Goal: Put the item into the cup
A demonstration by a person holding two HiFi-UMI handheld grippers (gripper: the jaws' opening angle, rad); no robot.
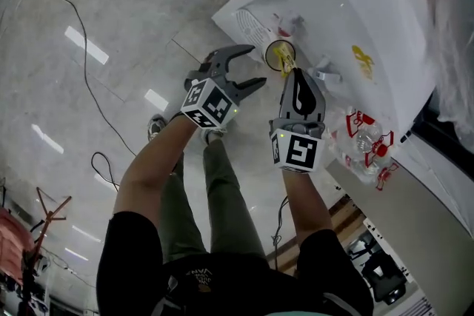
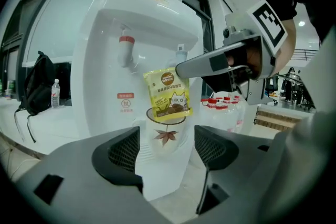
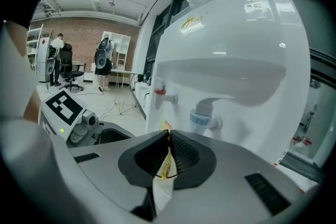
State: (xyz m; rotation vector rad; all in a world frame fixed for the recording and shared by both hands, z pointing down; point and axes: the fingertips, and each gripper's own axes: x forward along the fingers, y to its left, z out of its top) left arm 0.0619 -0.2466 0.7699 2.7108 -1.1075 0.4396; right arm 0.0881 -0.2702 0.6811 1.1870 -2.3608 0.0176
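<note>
A white paper cup [image 2: 165,136] with a red maple leaf stands in the bay of a white water dispenser [image 2: 147,29]. A yellow packet [image 2: 168,93] with a cat picture stands upright with its lower end in the cup's mouth. My right gripper [image 3: 168,150] is shut on the packet [image 3: 166,164], with the cup [image 3: 160,194] just below the jaws; it reaches in from the right [image 2: 182,67]. My left gripper [image 2: 167,147] is open and empty, jaws wide, a short way before the cup. From the head view, the cup [image 1: 280,55] lies ahead of the left gripper [image 1: 254,66] and the right gripper [image 1: 294,75].
The dispenser has a red tap [image 2: 125,44] and a blue tap [image 2: 181,53] above the cup. Shrink-wrapped bottles with red caps [image 1: 366,140] stand to its right. Cables [image 1: 74,4] run over the marble floor. A table with a dark bag [image 2: 39,84] is at the left.
</note>
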